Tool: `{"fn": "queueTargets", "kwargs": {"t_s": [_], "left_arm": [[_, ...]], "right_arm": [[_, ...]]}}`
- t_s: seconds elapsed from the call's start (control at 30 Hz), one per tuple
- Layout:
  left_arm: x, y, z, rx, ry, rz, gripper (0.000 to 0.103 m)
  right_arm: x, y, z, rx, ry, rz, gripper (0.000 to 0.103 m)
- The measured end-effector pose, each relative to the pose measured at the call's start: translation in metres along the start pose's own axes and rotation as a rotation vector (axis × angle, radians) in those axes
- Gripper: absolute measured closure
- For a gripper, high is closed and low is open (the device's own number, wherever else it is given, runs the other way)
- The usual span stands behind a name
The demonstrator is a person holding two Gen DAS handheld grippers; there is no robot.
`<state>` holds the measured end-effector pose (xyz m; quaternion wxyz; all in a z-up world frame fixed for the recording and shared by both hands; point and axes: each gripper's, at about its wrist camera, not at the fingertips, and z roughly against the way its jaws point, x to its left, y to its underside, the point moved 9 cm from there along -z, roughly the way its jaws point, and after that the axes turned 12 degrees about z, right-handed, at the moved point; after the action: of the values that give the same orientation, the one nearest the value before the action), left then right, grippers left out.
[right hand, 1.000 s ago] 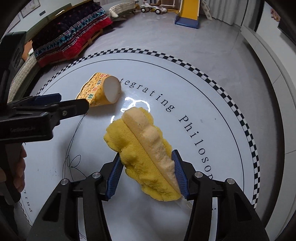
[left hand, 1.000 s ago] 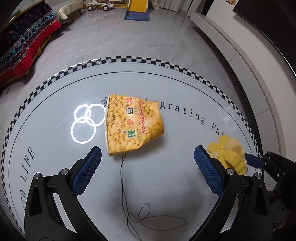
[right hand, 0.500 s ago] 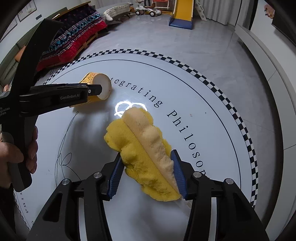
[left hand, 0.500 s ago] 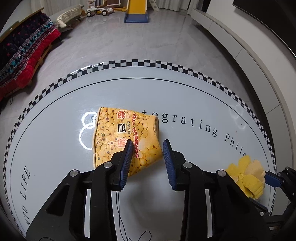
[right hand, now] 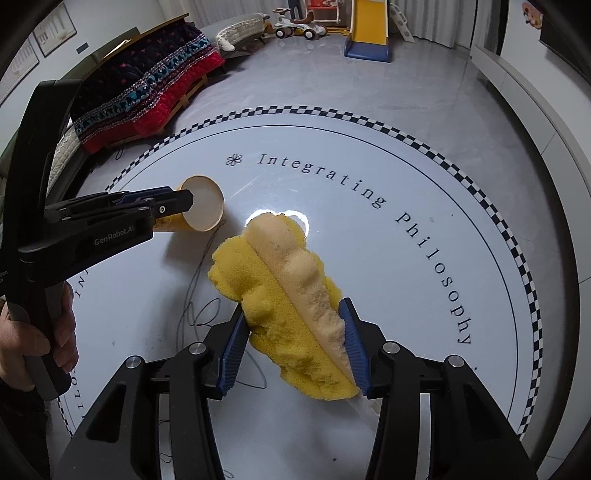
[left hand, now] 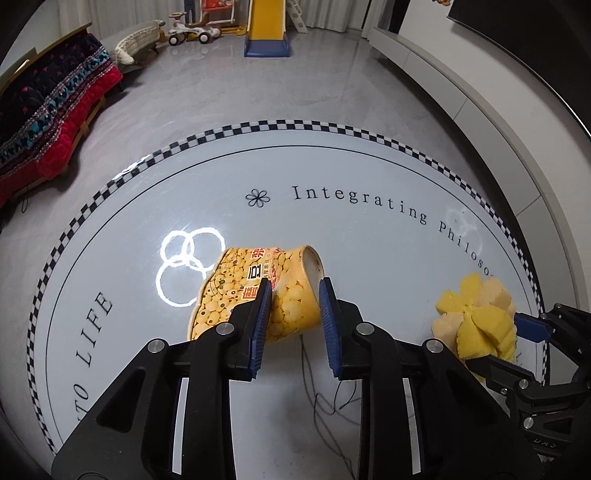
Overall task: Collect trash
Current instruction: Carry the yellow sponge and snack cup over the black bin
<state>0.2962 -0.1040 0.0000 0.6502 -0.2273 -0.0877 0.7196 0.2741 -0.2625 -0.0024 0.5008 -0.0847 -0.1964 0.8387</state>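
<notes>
While its jaws close, the left gripper (left hand: pixel 293 295) pinches the paper cup (left hand: pixel 255 291).

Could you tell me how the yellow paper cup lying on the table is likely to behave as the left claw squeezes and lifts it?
The paper cup looks thin-walled and already dented, so it will probably crumple as the left claw closes. It seems empty, likely light. On its side, it might roll if released.

Your left-wrist camera looks steeply down along the left tongs (left hand: pixel 293 314), close above the round surface (left hand: pixel 369 236). Your right-wrist camera does likewise along the right tongs (right hand: pixel 293 345). Both views share the surface's lettering, the crushed cup (left hand: pixel 258 291) (right hand: pixel 201 208), the sponge (left hand: pixel 476 319) (right hand: pixel 288 306) and the far slide (left hand: pixel 266 27) (right hand: pixel 369 31).
</notes>
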Motion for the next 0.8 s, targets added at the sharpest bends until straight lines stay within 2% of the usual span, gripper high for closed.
{"fn": "queueTargets", "kwargs": {"t_s": [0.33, 0.8], "left_arm": [[0.057, 0.040, 0.064, -0.016, 0.058, 0.026, 0.077], [0.163, 0.102, 0.157, -0.108, 0.026, 0.128, 0.077]], "right_arm": [[0.077, 0.004, 0.023, -0.023, -0.029, -0.022, 0.053], [0.234, 0.006, 0.051, -0.059, -0.107, 0.120, 0.053]]}}
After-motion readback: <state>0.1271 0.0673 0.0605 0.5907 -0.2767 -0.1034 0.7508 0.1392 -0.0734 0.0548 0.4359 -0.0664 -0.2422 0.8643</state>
